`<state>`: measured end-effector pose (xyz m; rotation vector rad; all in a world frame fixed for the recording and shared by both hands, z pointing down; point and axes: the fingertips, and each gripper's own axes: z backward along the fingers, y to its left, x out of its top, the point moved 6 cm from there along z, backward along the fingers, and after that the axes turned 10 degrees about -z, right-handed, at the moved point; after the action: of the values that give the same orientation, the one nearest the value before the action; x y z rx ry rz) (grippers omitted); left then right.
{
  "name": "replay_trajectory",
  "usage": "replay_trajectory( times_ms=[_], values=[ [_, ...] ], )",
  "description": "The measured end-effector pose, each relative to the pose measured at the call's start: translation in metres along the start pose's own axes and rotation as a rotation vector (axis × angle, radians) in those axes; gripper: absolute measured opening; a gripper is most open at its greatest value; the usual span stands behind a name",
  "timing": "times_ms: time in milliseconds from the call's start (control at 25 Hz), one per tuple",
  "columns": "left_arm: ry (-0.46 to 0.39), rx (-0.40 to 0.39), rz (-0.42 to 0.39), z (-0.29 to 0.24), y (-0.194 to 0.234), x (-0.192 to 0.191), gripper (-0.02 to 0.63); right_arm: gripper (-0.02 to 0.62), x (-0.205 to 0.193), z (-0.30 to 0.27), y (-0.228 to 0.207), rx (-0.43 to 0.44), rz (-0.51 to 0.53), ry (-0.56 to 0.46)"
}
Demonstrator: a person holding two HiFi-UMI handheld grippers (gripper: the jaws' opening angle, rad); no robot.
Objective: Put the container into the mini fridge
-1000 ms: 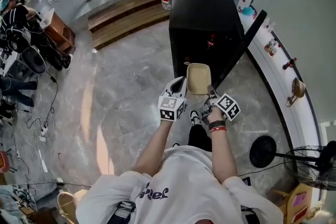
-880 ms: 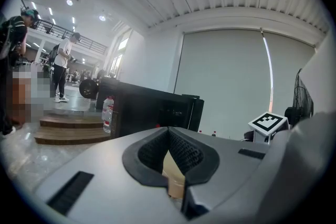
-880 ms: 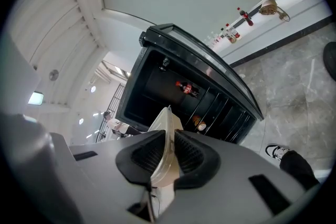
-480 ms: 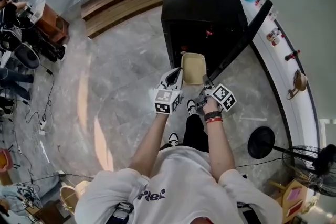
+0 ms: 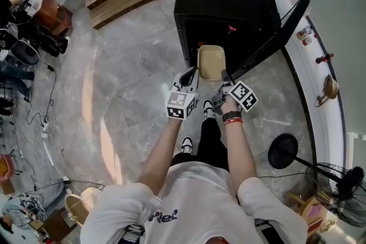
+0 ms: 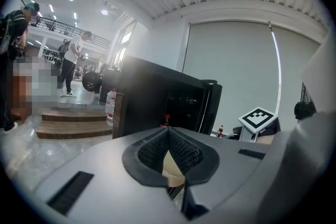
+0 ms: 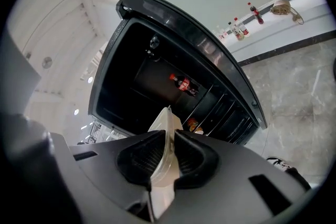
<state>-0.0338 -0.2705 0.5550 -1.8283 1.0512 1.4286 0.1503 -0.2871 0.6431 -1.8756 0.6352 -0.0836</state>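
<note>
The container (image 5: 210,62) hangs level at the mouth of the open fridge (image 5: 226,0), not yet inside. The left gripper (image 5: 193,74) and right gripper (image 5: 224,77) each pinch a near rim corner, jaws narrow on the thin wall. It appears light, thin-walled and flexible: hold both corners and clamp gently.

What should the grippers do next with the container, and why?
Probably ease the container forward into the mini fridge. The left gripper and right gripper both pinch its edges, the door stands open, and it hangs before the opening.
</note>
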Motion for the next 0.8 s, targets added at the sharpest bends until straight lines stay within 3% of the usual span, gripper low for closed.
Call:
replay_trajectory(
  times_ms=[440,800],
  values=[
    [0.017,0.016,0.019,-0.037,0.028,-0.019,0.020,0.066,0.013,-0.063,-0.015,-0.028,-0.024,-0.003],
    [0.038,0.019,0.032,-0.067,0.052,-0.041,0.020,0.066,0.025,-0.124,-0.024,-0.038,0.014,-0.008]
  ],
)
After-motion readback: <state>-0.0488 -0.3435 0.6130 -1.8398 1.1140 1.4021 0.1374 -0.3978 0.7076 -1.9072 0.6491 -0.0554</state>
